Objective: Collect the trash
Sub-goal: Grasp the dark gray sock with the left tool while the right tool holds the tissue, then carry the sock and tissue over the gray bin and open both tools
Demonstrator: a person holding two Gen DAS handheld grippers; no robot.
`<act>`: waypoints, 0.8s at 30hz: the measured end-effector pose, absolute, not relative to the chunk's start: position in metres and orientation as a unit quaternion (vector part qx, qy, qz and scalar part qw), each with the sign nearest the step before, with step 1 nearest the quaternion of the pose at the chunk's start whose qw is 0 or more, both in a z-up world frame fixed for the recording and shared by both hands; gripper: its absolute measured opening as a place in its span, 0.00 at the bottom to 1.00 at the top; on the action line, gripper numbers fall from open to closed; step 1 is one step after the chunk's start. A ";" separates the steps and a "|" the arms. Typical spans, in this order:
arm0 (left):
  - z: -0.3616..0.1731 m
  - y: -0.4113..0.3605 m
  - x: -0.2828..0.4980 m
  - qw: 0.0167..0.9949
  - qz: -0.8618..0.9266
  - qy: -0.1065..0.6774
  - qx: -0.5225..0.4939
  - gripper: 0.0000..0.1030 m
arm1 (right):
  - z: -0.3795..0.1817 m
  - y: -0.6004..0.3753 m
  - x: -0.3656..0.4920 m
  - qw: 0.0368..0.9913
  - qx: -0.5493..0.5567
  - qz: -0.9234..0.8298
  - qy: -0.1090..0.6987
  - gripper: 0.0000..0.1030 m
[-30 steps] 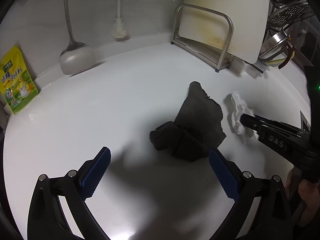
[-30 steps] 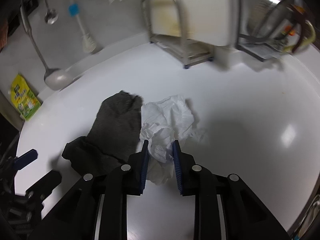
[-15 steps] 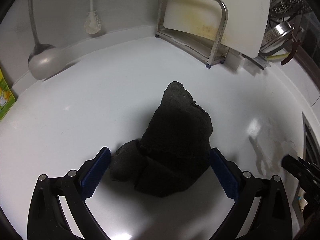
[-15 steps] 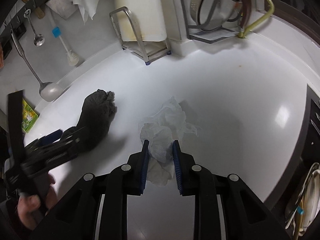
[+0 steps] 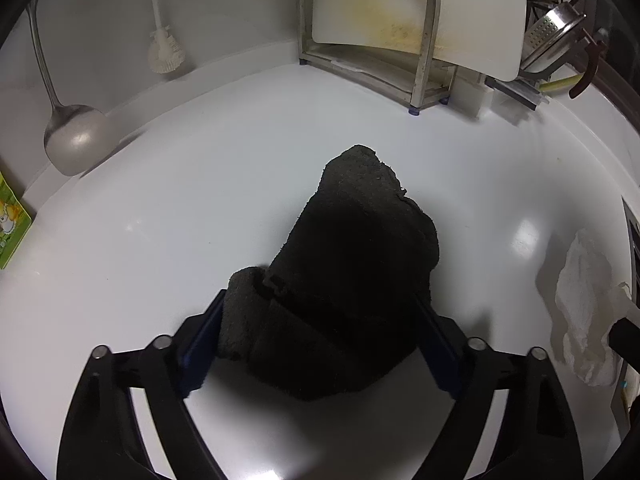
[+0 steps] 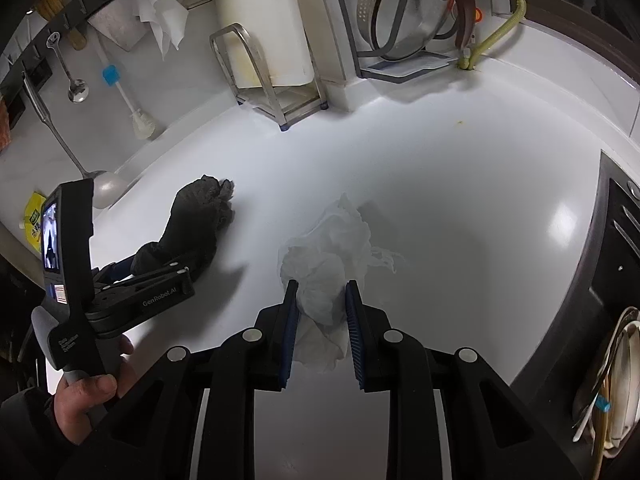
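- Since a second ago, the left gripper [image 5: 320, 332] has come in over the dark grey cloth [image 5: 344, 280], which now fills the gap between its blue pads, while the crumpled white paper towel [image 6: 332, 256] has been drawn away from the cloth's edge to a spot well apart from it.
- Left jaws are closing: the cloth lies bunched between them on the white countertop [image 5: 180, 208], and both pads appear to be against its sides.
- In the right wrist view, a hand [image 6: 86, 396] holds the left tool's handle, and the left gripper [image 6: 160, 260] reaches the near end of the cloth [image 6: 200, 216].
- The right gripper [image 6: 320, 320] is clamped tight on the paper towel, whose loose part spreads ahead of the pads and below them.
- From the left wrist view the same paper towel [image 5: 580, 304] shows at the right edge.
- Along the back wall hang a ladle [image 5: 68, 136] and a blue-handled brush [image 5: 160, 40].
- A stained white cutting board [image 5: 416, 12] stands upright in a metal rack [image 5: 424, 40] at the counter's back edge.
- A yellow-green packet [image 5: 10, 224] leans at the far left.
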State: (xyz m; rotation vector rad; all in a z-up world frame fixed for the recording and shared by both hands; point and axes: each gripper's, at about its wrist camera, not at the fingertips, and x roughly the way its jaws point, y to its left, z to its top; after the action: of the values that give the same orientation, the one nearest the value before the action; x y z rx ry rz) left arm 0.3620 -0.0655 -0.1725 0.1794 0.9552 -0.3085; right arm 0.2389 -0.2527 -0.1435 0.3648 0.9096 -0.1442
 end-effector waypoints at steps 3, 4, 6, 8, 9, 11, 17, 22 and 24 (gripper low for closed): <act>-0.170 -0.064 0.362 0.873 -0.148 0.458 0.080 0.60 | -0.144 -0.252 0.238 0.879 0.176 -0.069 0.437 0.22; -0.169 -0.062 0.362 0.872 -0.152 0.459 0.074 0.55 | -0.144 -0.252 0.238 0.879 0.176 -0.068 0.437 0.22; -0.167 -0.059 0.361 0.871 -0.156 0.462 0.065 0.45 | -0.144 -0.251 0.237 0.879 0.176 -0.066 0.438 0.22; -0.164 -0.055 0.360 0.868 -0.163 0.466 0.052 0.37 | -0.143 -0.249 0.236 0.879 0.177 -0.063 0.438 0.22; -0.163 -0.053 0.359 0.867 -0.164 0.468 0.048 0.33 | -0.143 -0.248 0.235 0.879 0.176 -0.063 0.439 0.22; -0.161 -0.049 0.354 0.866 -0.163 0.470 0.045 0.30 | -0.143 -0.247 0.233 0.879 0.175 -0.060 0.439 0.22; -0.148 -0.034 0.334 0.870 -0.160 0.466 0.037 0.28 | -0.140 -0.241 0.221 0.880 0.177 -0.055 0.438 0.22; -0.130 -0.022 0.315 0.876 -0.157 0.453 0.039 0.27 | -0.136 -0.234 0.208 0.880 0.176 -0.048 0.438 0.22; -0.123 -0.016 0.305 0.878 -0.156 0.450 0.040 0.27 | -0.133 -0.231 0.203 0.881 0.176 -0.045 0.436 0.22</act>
State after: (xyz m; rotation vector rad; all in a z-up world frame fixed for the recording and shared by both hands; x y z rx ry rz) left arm 0.3051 -0.0158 -0.1227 0.0840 0.9386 -0.3256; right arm 0.2034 -0.2309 -0.1335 0.3673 0.9080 -0.0927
